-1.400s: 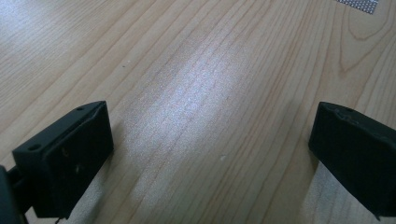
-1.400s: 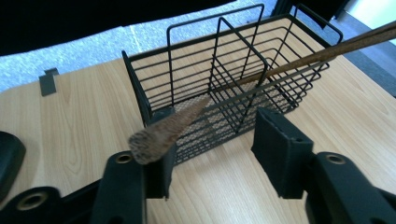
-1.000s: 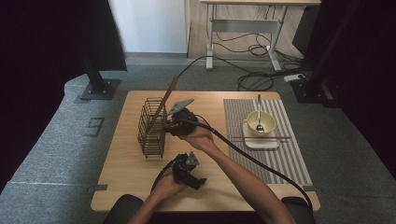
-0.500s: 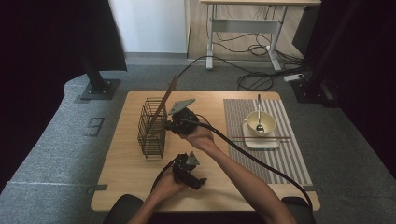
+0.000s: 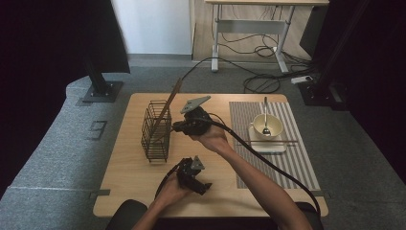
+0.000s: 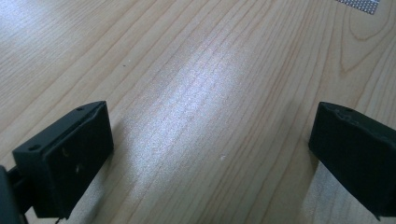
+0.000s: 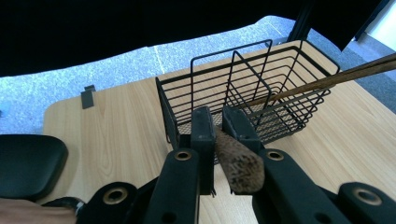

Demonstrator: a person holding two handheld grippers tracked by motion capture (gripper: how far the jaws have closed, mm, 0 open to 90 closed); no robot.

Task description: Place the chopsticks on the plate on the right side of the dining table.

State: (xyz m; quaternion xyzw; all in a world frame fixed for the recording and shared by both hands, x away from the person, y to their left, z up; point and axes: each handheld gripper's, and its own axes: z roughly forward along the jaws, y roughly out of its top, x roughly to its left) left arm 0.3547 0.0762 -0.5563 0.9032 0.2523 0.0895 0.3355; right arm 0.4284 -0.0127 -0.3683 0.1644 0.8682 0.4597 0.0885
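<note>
**One wooden stick pinched at its thick end, its far end in the basket**

One wire basket (image 5: 156,130) stands on the left half of the table (image 5: 119,191), upright, with a thin wooden stick (image 5: 168,108) leaning out of it toward the back. In the right gripper view that stick (image 7: 327,80) slants across the basket (image 7: 243,88) from the right.

Just beside the basket, the right gripper (image 5: 184,126) has been closing and now pinches a second stick (image 7: 237,161), dark, rough-grained and blunt at the near end. It looks light and stiff, probably not slippery given the coarse grain, though a long thin piece could snap if levered against the wires. The hold near the thick end seems sound; its far part lies hidden behind the jaws, toward the basket's near wall.

Nearer the person, the left gripper (image 5: 191,175) rests low over bare wood, its jaws spread wide with nothing between them (image 6: 210,140).

Farther right, well apart, a striped mat (image 5: 287,163) carries a bowl (image 5: 266,125) with a spoon (image 5: 265,115) in it, on a white plate. The basket's wire rim and the leaning stick are what stand in the way.
</note>
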